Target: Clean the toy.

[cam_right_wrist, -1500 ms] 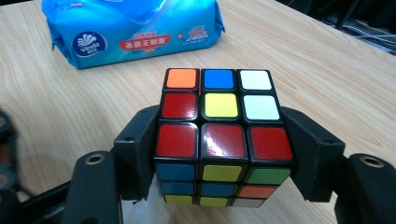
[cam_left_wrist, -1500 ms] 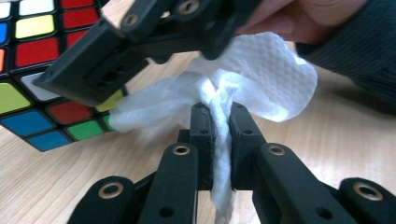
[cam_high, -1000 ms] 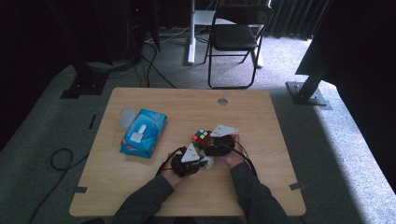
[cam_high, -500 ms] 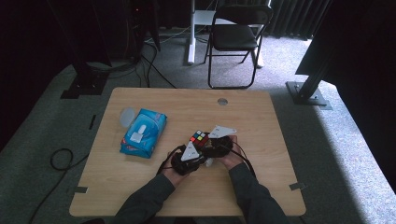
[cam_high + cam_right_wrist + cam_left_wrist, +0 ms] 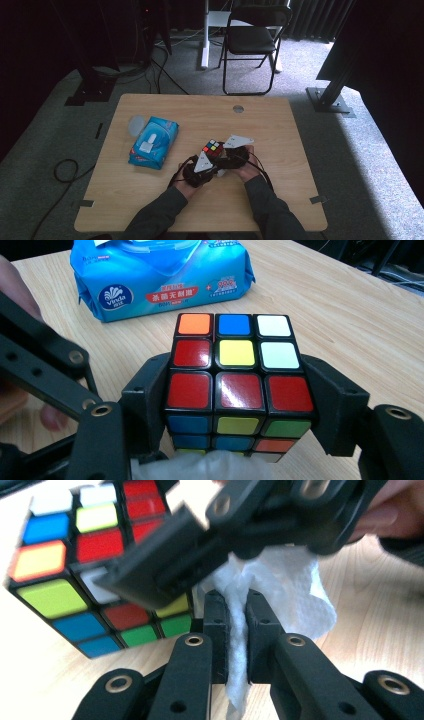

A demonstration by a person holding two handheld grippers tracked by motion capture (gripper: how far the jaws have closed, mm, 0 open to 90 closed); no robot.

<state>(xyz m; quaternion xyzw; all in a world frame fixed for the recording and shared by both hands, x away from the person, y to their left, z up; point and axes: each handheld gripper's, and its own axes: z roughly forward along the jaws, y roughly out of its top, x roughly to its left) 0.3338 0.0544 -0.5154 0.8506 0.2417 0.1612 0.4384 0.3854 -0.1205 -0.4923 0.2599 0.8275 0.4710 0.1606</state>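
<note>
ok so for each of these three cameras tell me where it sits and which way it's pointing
High view: fixed above the person's side, looking forward and down at the table; both forearms enter from below.
Left gripper view: rides the left gripper, looking along its fingers, shut on a white tissue.
Right gripper view: rides the right gripper, facing the wipes pack, fingers clamping the cube.
Shared: all three show the cube; the high and right gripper views share the pack.

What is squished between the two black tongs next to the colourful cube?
A white tissue sits pinched between the left tongs, seen in the left gripper view. The cube is beside it, held by the right tongs.
</note>
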